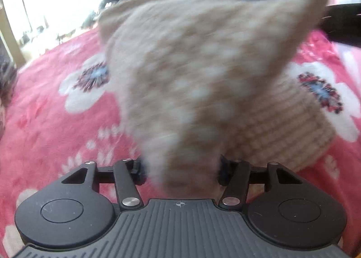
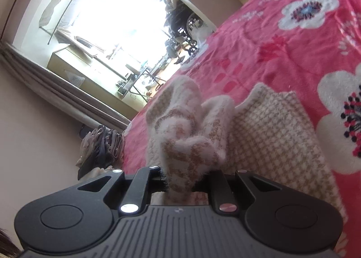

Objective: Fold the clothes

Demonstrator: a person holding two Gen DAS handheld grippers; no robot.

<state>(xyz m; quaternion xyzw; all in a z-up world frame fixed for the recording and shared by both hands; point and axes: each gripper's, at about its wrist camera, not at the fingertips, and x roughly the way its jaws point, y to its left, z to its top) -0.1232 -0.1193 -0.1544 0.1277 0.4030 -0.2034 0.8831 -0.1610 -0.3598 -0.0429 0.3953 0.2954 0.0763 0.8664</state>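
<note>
Both tongs have the beige-and-white houndstooth garment [image 2: 266, 136] between their fingers over the pink flowered blanket [image 2: 282, 38]: the right gripper [image 2: 180, 179] is pressed tight on a bunched fold, while the left gripper [image 1: 180, 167] stands half spread with blurred cloth hanging between its fingers, whether pinched I cannot tell. Judging by this, a fold is midway; next, the lifted part needs laying flat on the part resting on the bed. Fuzzy, thick knit.

Light: daylight from the window [image 2: 117, 20], blown out to white glare.
Blur: the sweater [image 1: 191, 72] smears in the left view; below it the hand-held gripper [image 1: 180, 170] stays sharp.
Distortion: the bed [image 2: 282, 38] beside the window curves and tilts.
</note>
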